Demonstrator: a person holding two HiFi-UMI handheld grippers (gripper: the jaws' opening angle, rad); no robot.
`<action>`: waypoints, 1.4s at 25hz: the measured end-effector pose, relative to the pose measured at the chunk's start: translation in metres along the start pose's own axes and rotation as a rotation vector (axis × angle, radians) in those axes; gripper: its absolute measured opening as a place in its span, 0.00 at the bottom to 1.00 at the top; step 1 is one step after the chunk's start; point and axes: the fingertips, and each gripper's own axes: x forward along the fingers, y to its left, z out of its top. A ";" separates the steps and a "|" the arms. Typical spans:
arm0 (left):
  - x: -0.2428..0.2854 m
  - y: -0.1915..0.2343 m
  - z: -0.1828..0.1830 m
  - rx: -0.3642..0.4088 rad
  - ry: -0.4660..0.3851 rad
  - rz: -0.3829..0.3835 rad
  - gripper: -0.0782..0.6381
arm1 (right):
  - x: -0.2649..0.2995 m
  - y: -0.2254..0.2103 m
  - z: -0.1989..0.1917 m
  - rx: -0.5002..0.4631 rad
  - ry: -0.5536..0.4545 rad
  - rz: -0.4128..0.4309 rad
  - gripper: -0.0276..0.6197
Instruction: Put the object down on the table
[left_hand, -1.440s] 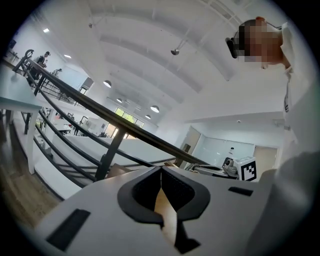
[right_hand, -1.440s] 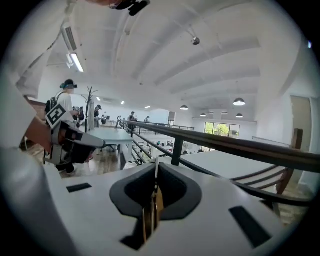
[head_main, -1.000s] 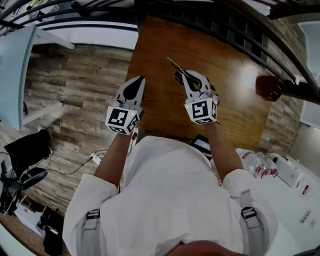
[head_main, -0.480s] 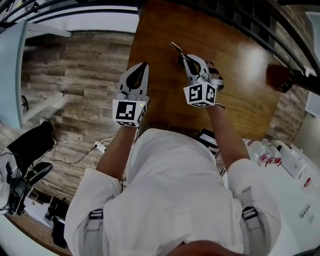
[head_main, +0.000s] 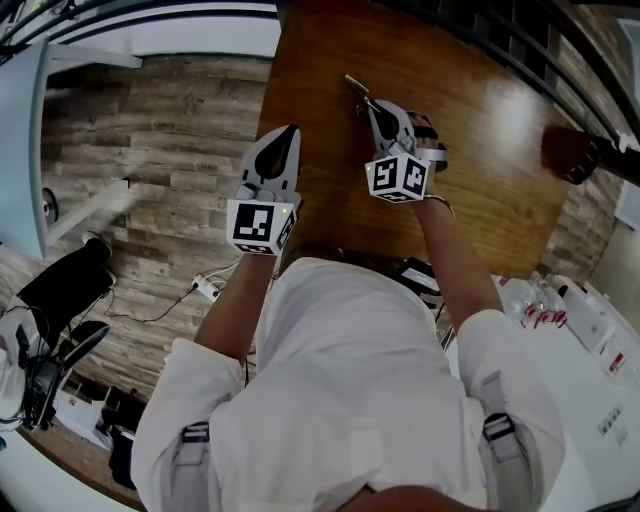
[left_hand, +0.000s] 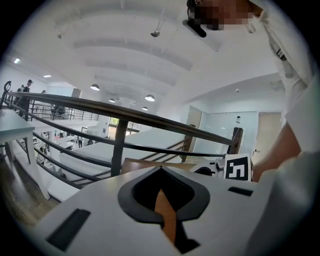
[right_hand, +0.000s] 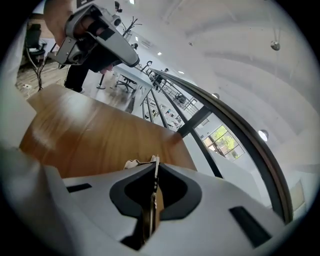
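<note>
My right gripper (head_main: 374, 106) is held over the brown wooden table (head_main: 480, 190) and is shut on a thin flat metal tool (head_main: 353, 83), whose tip sticks out past the jaws toward the table's far left. In the right gripper view the tool (right_hand: 156, 164) shows edge-on, pinched between the jaws of that gripper (right_hand: 154, 174), above the tabletop (right_hand: 85, 140). My left gripper (head_main: 282, 138) hangs at the table's left edge, shut with nothing in it. In the left gripper view its jaws (left_hand: 160, 172) meet at the tip, and the right gripper's marker cube (left_hand: 237, 167) shows to the right.
A dark railing (head_main: 520, 45) runs along the table's far side. Another hand holds a grey device (right_hand: 95, 32) at the table's far right end (head_main: 572, 156). Wood floor (head_main: 150, 150) lies to the left, with black bags (head_main: 60, 285). A white counter with bottles (head_main: 530, 315) stands at lower right.
My right gripper has moved forward over the table with the tool still pinched in it. The left gripper has shifted slightly forward and stays shut.
</note>
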 end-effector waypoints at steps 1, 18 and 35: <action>0.000 0.000 0.000 0.000 0.000 0.000 0.13 | 0.001 0.001 -0.001 0.000 0.000 -0.004 0.08; 0.001 0.004 -0.015 -0.028 0.019 -0.021 0.13 | 0.014 0.021 -0.006 0.038 0.005 0.044 0.09; -0.006 0.005 -0.024 -0.047 0.024 -0.012 0.13 | 0.017 0.042 -0.007 0.035 0.003 0.100 0.16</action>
